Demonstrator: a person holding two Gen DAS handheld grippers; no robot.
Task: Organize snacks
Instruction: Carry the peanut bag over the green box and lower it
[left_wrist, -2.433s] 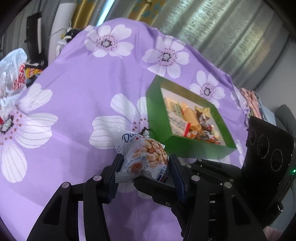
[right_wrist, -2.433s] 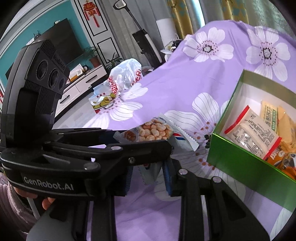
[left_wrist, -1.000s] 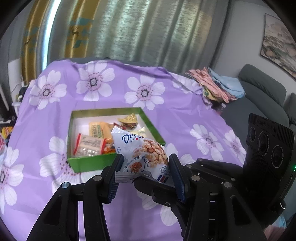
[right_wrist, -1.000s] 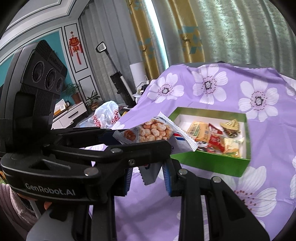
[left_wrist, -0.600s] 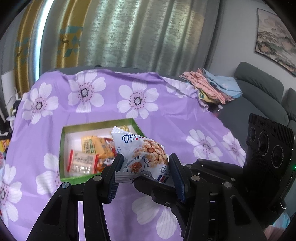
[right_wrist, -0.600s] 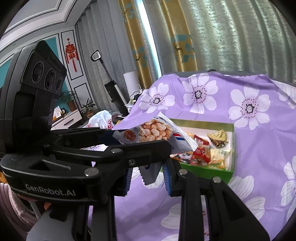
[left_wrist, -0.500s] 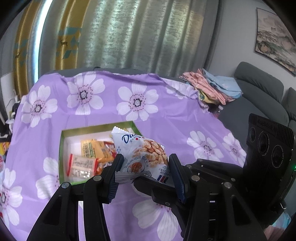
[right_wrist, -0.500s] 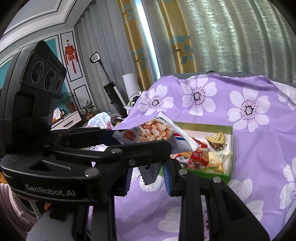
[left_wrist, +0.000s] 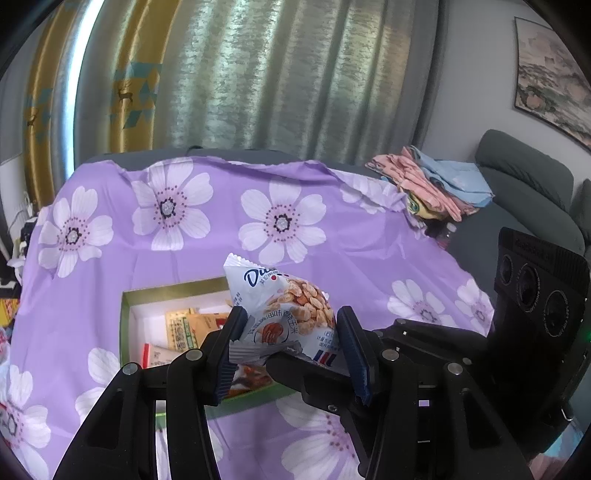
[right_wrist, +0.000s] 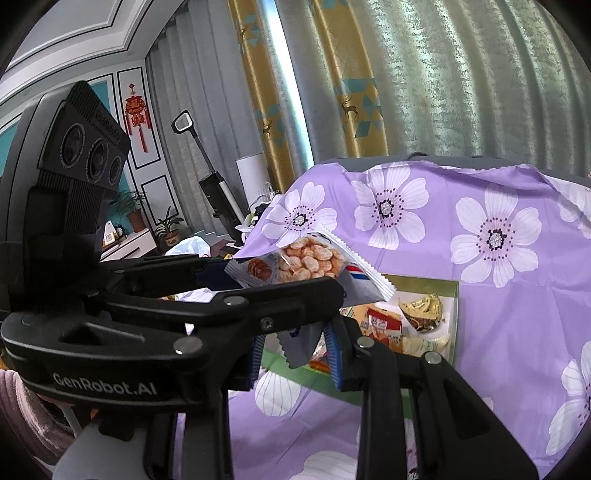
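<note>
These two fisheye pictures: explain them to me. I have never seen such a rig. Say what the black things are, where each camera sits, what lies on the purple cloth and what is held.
No robot here: a person holds black two-finger tongs in each hand, with a camera on each looking along the fingers. In the left view, the left tongs clamp a white snack packet; the right tongs reach in from the right. In the right view, the right tongs pinch the packet's lower sealed edge, and the left tongs come in from the left. On the purple flowered cloth lies an open green box with several wrapped snacks inside.
</note>
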